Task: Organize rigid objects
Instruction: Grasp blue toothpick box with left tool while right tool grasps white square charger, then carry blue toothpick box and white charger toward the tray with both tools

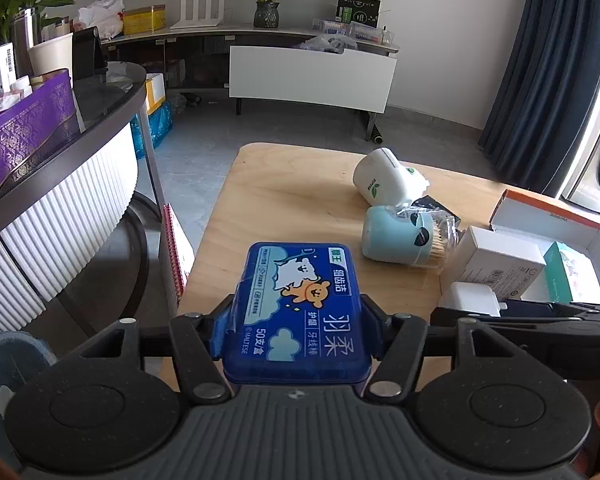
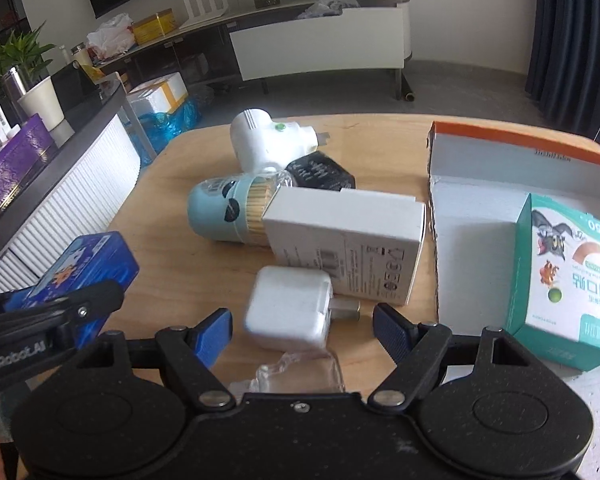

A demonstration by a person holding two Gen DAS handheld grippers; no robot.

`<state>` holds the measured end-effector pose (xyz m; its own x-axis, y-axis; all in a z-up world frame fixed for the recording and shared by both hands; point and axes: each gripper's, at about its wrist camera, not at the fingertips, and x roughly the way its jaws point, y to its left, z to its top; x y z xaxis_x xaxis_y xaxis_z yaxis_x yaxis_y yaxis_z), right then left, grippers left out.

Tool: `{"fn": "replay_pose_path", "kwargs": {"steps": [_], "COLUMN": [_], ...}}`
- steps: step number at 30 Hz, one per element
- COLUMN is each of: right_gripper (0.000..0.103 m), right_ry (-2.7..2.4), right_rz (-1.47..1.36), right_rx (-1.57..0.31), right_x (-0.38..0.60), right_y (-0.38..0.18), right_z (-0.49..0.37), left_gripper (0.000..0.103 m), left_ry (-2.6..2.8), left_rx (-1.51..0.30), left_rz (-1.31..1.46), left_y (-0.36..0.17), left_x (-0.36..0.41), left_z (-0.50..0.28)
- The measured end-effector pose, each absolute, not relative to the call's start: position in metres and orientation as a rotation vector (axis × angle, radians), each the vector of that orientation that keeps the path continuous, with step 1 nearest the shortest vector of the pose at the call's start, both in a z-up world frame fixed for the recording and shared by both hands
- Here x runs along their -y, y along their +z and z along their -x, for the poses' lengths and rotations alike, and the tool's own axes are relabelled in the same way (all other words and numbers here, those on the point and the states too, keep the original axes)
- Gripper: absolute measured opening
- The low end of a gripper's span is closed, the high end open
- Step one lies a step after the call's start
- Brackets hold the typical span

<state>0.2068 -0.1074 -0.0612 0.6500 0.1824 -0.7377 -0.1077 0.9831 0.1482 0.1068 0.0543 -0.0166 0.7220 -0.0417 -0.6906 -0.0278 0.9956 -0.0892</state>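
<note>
My left gripper is shut on a blue floss-pick box and holds it over the near left part of the wooden table; the box also shows in the right wrist view. My right gripper is open, its blue pads either side of a white charger plug lying on the table. Beyond it lie a white carton, a light-blue toothpick holder, a white plug-in device and a black item. An open orange-edged box at the right holds a teal bandage carton.
A clear plastic piece lies just under the right gripper. A dark curved counter with a purple box stands to the left of the table. A TV cabinet stands across the floor. Blue curtains hang at the right.
</note>
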Motion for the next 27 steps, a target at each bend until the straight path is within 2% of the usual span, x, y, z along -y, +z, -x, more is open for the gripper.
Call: {"fn": "replay_pose_path", "kwargs": {"steps": [2,8,27], "right_gripper": [0.074,0.073,0.072], "right_ry": [0.15,0.169,0.204], "right_rz": [-0.07,-0.068,-0.08], "right_rx": [-0.833,-0.815,-0.656], "right_x": [0.105,0.105,0.146], "right_y": [-0.062,-0.057,0.011], "right_z": [-0.209,-0.2,-0.128], "left_gripper": [0.063,0.063,0.063], "left_ry": [-0.01,-0.025,-0.091], "left_rx": [-0.761,-0.754,-0.71], "left_rz": [0.101,0.109,0.104], "left_y": [-0.017,-0.015,0.014], "left_x": [-0.055,-0.056,-0.025], "left_z": [-0.109,-0.105,-0.068]}}
